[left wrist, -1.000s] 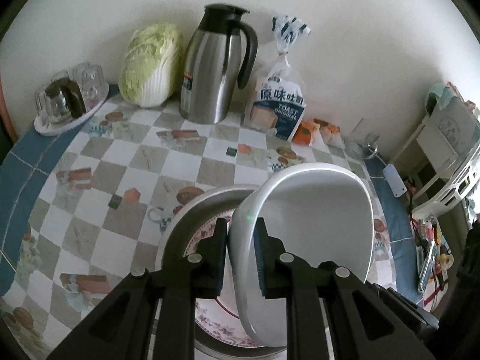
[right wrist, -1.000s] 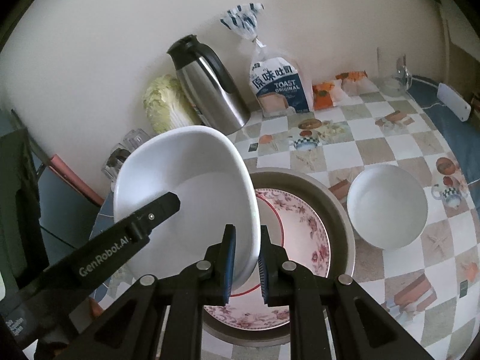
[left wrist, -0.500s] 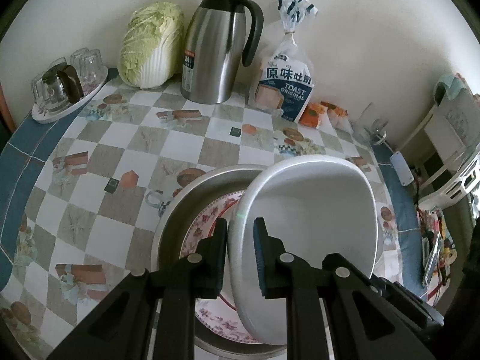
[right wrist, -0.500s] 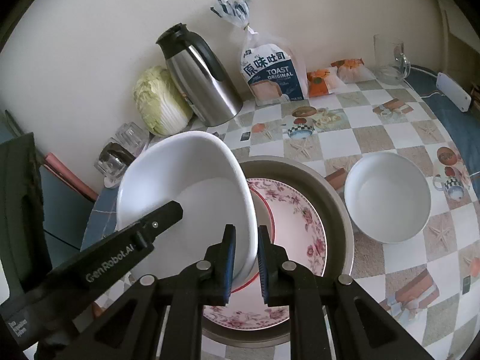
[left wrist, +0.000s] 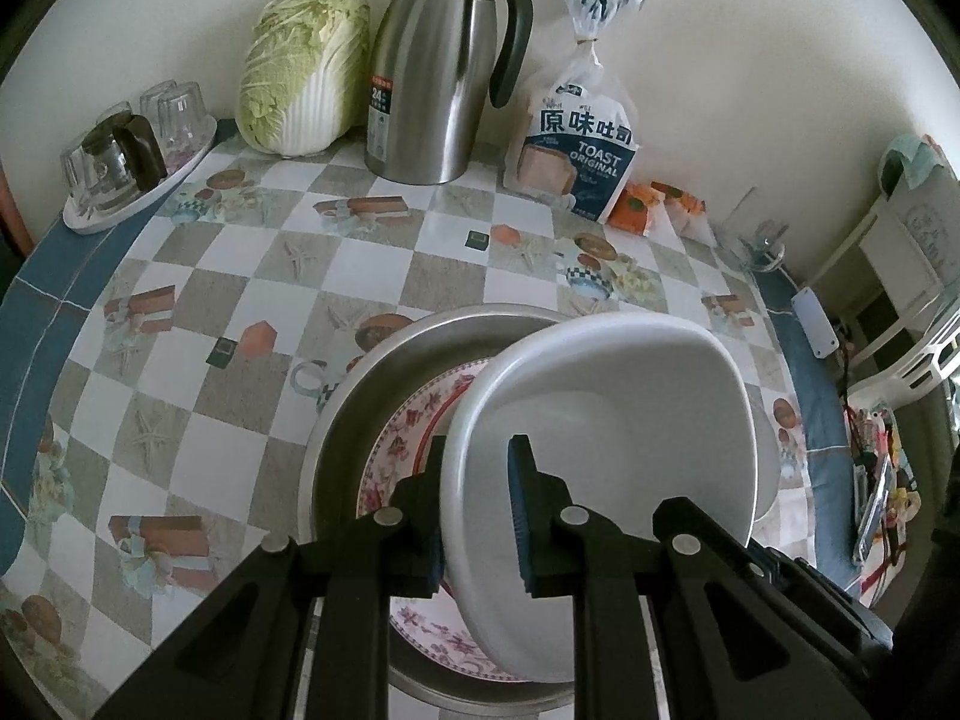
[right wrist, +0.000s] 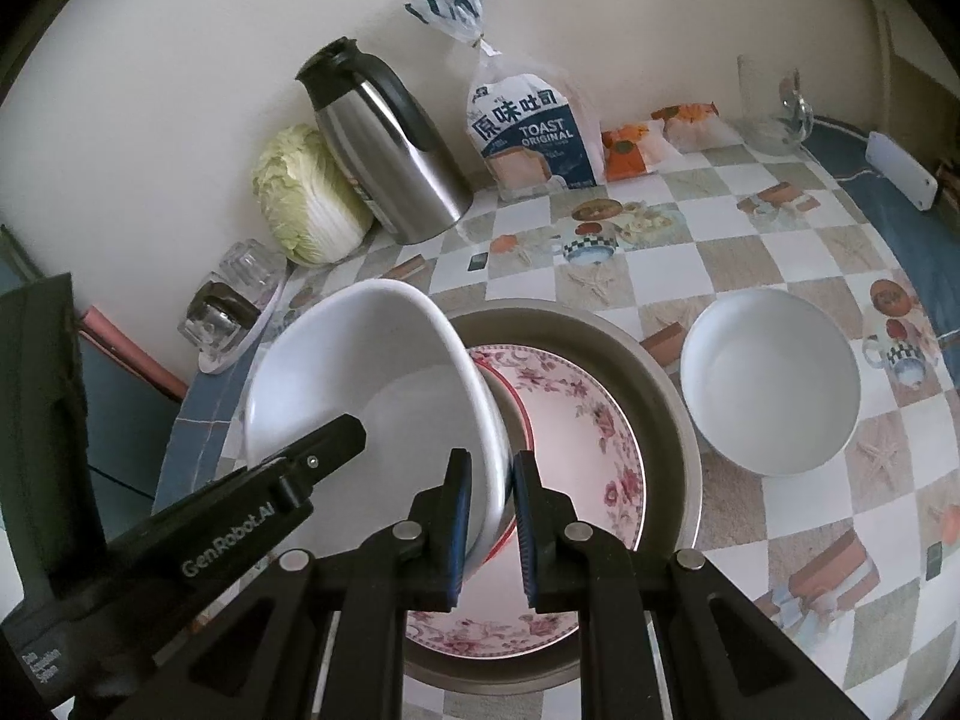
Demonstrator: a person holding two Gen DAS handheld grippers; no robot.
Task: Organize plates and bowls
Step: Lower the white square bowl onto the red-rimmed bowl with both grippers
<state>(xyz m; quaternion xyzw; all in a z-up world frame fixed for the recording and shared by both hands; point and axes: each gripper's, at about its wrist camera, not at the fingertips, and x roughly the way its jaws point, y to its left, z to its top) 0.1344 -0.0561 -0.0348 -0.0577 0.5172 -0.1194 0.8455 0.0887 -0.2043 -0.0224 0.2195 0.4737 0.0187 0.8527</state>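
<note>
On the checkered table (left wrist: 180,276) sits a wide metal basin (right wrist: 654,396) holding a flowered plate (right wrist: 588,432), and over that plate both tongs carry one white bowl (right wrist: 360,384) by opposite sides of its rim. The left gripper (left wrist: 477,516) is clenched on the near rim in its own view, one pad inside and one outside; the right gripper (right wrist: 489,516) likewise straddles the rim, though a sliver of gap shows beside its outer pad, so that hold looks lighter. The bowl hangs tilted, its underside close above the plate. A second white bowl (right wrist: 771,381) rests on the table just right of the basin.

My judgement is that the step in hand is nesting the carried bowl onto the plate. The next move calls for levelling the bowl, lowering it to the plate's middle and letting go with both tongs together, so it neither tips nor skids; after that, the second bowl presumably goes inside the first.

Hidden things: the bowl covers much of the plate, so whether they already touch cannot be told. Near the back wall stand a cabbage (left wrist: 303,69), a steel jug (left wrist: 441,66) and a bag of bread (left wrist: 579,144); the small orange packets (left wrist: 645,207) beside the bread are too small to read.
</note>
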